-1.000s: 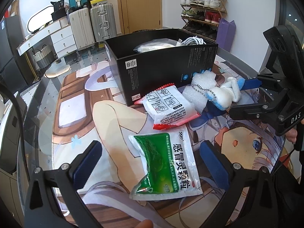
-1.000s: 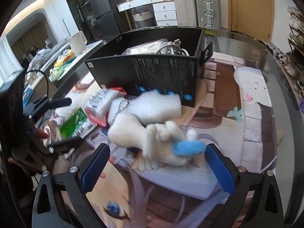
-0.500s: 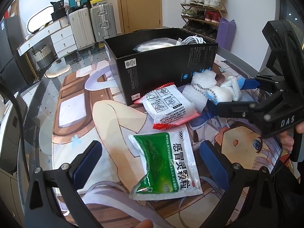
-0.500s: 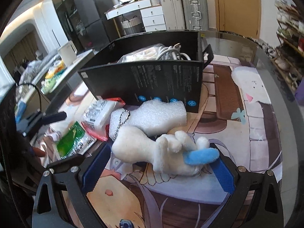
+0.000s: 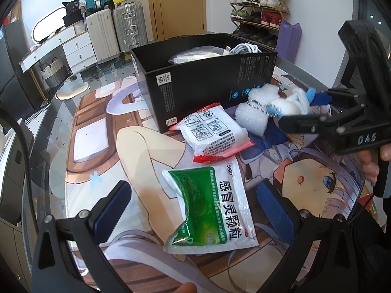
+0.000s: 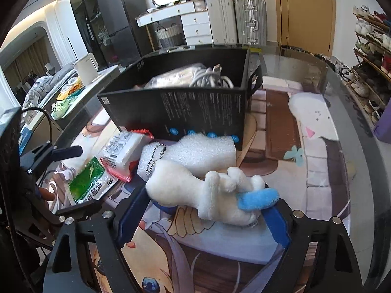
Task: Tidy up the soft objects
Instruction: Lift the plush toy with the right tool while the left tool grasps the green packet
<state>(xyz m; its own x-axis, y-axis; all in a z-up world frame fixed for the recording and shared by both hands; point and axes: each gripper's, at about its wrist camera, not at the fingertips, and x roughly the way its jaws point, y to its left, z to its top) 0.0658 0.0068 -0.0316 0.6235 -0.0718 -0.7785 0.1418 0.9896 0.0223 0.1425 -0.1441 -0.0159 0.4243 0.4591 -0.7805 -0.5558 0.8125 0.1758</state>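
Observation:
A white plush toy (image 6: 210, 190) with a blue part and a bead chain lies on the printed mat, against a white foam piece (image 6: 202, 151). My right gripper (image 6: 202, 217) is open, its blue pads on either side of the plush; it also shows in the left wrist view (image 5: 315, 112). A green-and-white medicine pouch (image 5: 207, 205) lies between the open fingers of my left gripper (image 5: 193, 207). A red-edged white packet (image 5: 215, 134) lies beyond it. The black box (image 5: 207, 85) stands behind, holding a clear bag and a white cable.
The round glass table (image 6: 317, 73) carries the printed mat (image 5: 151, 151). Its edge curves round the left and far sides. Suitcases, a white dresser and a shoe rack stand beyond the table.
My right gripper has moved forward and its pads now stand on either side of the plush. My left gripper and the pouches have not moved.

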